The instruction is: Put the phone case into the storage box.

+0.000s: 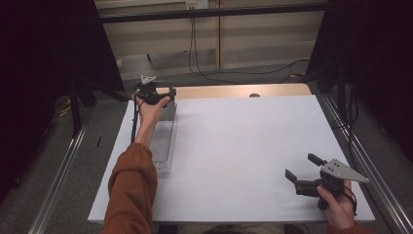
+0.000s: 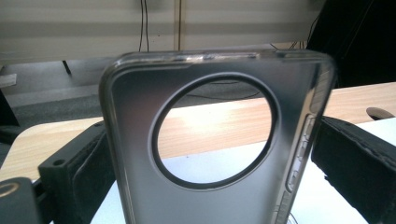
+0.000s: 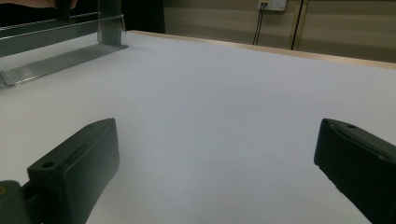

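The person's left arm, in a rust-orange sleeve [image 1: 130,190], reaches far forward along the left side of the white worktop [image 1: 234,146], the hand wrapped around the left claw [image 1: 155,93] at the far left corner, above the far end of a long clear plastic rack [image 1: 163,141]. The right hand [image 1: 338,207] stays low at the near right corner, holding the right claw [image 1: 303,170] just above the worktop and pointing it left across the surface.

From above, the left hand covers most of its claw, so the grip there is hard to make out. The left gripper view settles it: the left claw [image 2: 210,154] pinches a clear smoky phone case [image 2: 215,140] between its jaws, one jaw against each long edge. The case stands upright, its large round camera opening facing the lens, its lower part cut off by the frame's bottom edge.

The right claw [image 3: 215,163] is spread wide with nothing between its jaws; the rack [image 3: 60,51] and the upright case [image 3: 110,23] lie well away at the upper left.
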Tool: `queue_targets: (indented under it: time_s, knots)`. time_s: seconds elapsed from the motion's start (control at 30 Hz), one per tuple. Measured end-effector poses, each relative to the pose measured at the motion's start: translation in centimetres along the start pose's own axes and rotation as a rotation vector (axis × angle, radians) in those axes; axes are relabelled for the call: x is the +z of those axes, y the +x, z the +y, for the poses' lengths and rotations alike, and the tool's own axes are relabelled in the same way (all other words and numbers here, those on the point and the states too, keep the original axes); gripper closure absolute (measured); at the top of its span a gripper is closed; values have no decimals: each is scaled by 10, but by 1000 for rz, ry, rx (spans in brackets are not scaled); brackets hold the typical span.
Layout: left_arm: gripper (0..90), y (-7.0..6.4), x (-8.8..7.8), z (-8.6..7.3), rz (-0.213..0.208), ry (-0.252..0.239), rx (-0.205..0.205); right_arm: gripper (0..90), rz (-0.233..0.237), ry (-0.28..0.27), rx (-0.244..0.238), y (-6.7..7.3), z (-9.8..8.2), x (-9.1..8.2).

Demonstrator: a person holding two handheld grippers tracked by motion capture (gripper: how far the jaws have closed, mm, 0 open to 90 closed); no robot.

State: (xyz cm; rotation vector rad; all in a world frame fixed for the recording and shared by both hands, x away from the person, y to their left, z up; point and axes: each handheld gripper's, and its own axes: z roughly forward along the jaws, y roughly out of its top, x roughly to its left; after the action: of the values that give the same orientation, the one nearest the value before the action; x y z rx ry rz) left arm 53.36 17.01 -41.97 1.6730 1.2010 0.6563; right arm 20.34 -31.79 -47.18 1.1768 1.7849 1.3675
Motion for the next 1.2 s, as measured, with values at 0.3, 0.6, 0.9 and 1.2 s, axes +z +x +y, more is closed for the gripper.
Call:
queue_targets:
  time_s: [0.3, 0.6, 0.9, 1.2]
  knots:
    - [25, 6, -8, 1, -5, 5, -18, 0, -5, -4, -1, 0, 1, 0]
    - [25, 11, -18, -4, -5, -35, -23, 0, -5, -4, -1, 0, 1, -1]
    - [25, 7, -29, -5, -18, -69, 7, 0, -10, -8, -1, 0, 1, 0]
    - [42, 6, -46, -7, -38, -142, -3, 0, -10, -15, 2, -1, 1, 0]
